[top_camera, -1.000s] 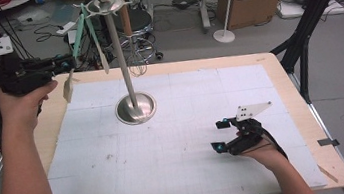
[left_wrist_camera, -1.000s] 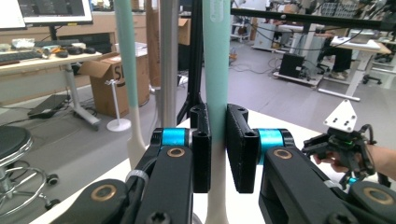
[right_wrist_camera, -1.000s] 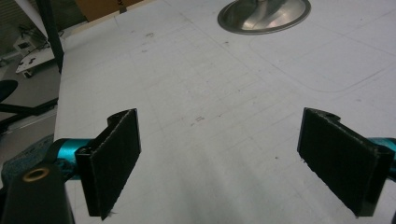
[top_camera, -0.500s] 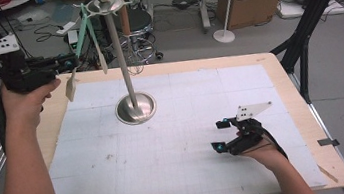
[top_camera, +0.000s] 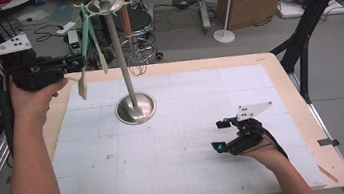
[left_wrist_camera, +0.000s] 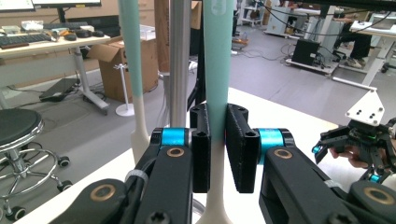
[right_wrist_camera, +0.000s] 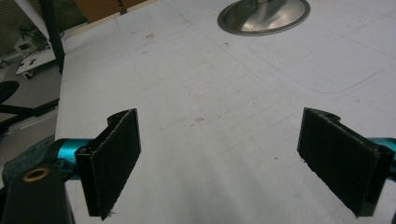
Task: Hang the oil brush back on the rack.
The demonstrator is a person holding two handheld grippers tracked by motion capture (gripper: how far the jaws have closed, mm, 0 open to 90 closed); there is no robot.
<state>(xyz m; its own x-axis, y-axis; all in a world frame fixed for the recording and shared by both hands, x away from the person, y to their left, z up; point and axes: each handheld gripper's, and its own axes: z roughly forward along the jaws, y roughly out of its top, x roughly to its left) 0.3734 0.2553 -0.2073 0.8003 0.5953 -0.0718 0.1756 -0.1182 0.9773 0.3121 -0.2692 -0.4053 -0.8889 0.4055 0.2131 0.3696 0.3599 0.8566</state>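
- two teal-handled utensils hang by the stand; left gripper stays clenched on one spatula, barely shifted since before.
- right gripper rests released on the table; unhooking looks next.

Spatula, mint-green handle with a cream-white lower part, hanging roughly upright from the top ring of the metal utensil stand at the table's far left; in the high view its pale blade is tilted away from the pole. A second mint-and-white utensil hangs just beside it, on the same ring.
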